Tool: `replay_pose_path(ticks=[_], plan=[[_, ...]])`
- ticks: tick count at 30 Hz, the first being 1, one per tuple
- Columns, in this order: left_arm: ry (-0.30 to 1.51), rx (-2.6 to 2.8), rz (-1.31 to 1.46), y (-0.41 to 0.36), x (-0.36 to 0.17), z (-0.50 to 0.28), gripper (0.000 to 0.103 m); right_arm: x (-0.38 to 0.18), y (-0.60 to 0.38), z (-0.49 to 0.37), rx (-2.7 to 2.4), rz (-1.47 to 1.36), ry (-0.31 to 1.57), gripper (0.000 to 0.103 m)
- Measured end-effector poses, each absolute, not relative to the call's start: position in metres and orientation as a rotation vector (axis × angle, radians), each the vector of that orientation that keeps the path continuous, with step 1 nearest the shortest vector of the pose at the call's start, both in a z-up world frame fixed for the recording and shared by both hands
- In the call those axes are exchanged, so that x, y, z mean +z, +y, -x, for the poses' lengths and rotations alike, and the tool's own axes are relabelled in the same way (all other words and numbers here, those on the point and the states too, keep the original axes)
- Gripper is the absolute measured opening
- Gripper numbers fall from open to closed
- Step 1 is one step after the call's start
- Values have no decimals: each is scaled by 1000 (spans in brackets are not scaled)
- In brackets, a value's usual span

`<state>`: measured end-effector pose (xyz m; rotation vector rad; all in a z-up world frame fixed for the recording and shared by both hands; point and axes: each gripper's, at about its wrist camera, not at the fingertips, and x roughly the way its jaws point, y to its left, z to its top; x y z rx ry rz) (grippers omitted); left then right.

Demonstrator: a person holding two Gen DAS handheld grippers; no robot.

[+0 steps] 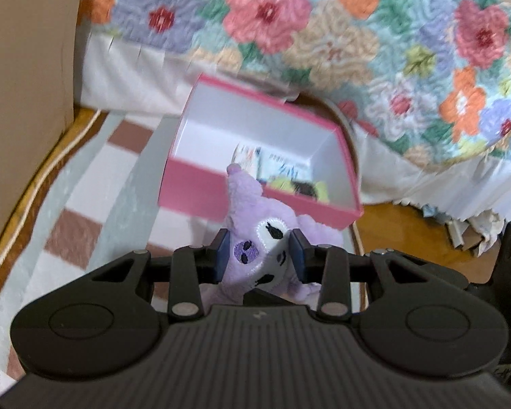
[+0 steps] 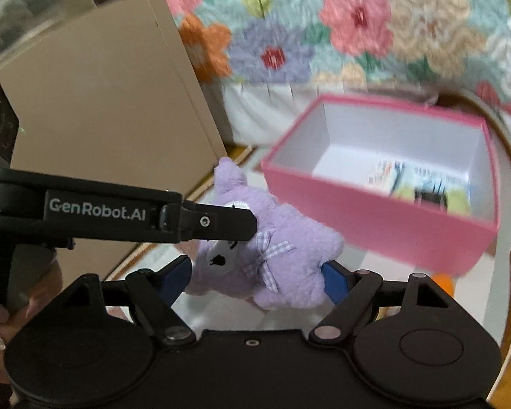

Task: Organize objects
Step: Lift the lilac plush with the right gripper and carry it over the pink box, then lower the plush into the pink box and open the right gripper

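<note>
A purple plush toy with a white face and a gingham bow is held above the rug. My left gripper is shut on its head. It also shows in the right wrist view, where my right gripper has its blue pads on either side of the plush body, closed on it. The left gripper's finger reaches in from the left onto the head. An open pink box with white walls lies just beyond, also in the right wrist view; small packets lie inside.
A flowered blanket hangs over a bed behind the box. A tan cardboard box stands at the left. A checked rug covers the wooden floor. An orange object peeks out by the pink box.
</note>
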<state>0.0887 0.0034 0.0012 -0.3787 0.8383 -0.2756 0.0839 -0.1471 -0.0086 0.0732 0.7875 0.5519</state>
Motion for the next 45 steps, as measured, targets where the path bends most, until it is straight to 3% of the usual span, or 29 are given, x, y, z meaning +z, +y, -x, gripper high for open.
replay_pose_path(ticks=[7, 11, 18, 28, 37, 40, 45], plan=[[795, -268, 351, -1, 33, -114, 36, 24, -161, -103, 572, -64, 722, 81], [772, -240, 329, -3, 41, -136, 36, 33, -165, -122, 579, -30, 710, 65], [776, -221, 304, -15, 38, -187, 36, 35, -174, -164, 557, -29, 718, 54], [883, -168, 182, -40, -6, -268, 36, -7, -174, -253, 525, -7, 844, 53], [981, -115, 90, -54, -57, -297, 35, -53, -177, -283, 461, -85, 988, 54], [1000, -99, 71, -53, -62, -296, 34, -58, -181, -286, 438, -119, 1008, 58], [980, -88, 49, -48, -45, -280, 41, -42, -183, -270, 430, -54, 957, 65]])
